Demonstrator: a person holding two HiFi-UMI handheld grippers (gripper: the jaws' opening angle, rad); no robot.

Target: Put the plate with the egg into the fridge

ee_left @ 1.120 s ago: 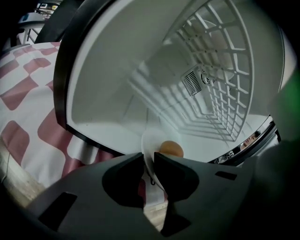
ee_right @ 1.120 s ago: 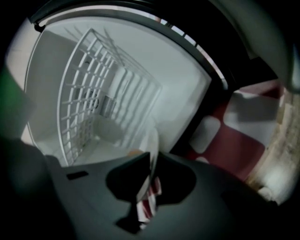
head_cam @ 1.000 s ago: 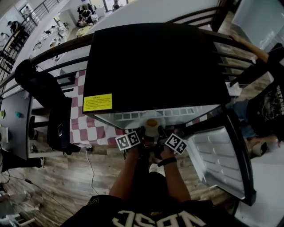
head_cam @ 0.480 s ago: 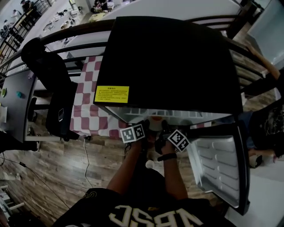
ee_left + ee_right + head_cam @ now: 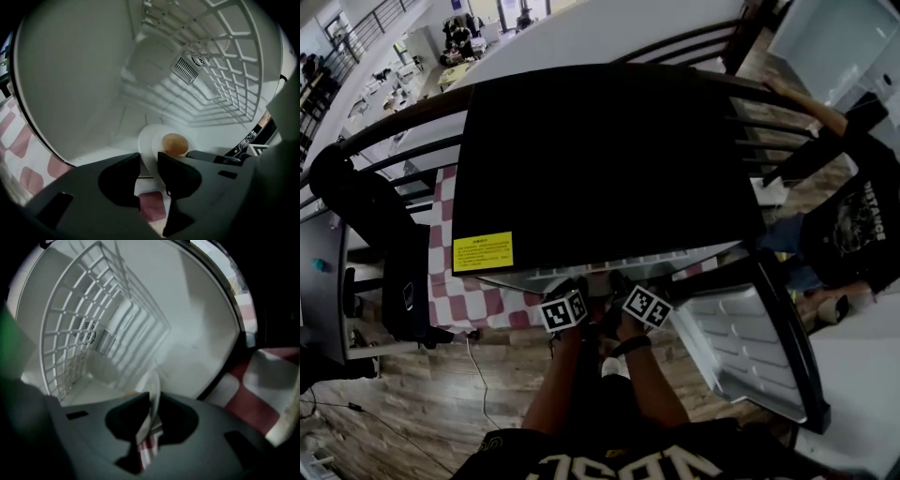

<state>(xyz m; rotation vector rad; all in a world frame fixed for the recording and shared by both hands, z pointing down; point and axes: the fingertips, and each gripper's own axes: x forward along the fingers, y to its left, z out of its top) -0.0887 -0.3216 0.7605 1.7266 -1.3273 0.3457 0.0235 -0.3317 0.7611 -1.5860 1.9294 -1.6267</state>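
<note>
While resting on the fridge [image 5: 609, 159] floor, near its front: carrying egg [image 5: 174, 144] on plate [image 5: 148, 140]. Pinching right rim with right gripper [image 5: 153, 401]; just opening jaws of left gripper [image 5: 148, 159], now apart at left rim.

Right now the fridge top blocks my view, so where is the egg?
Left gripper view: the egg sits on the white plate inside the fridge, just beyond the fingers.

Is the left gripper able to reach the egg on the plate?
Probably yes: the left gripper has just been opening its jaws, the plate rim loose between them, and the egg sits just beyond, nothing blocking.
</note>
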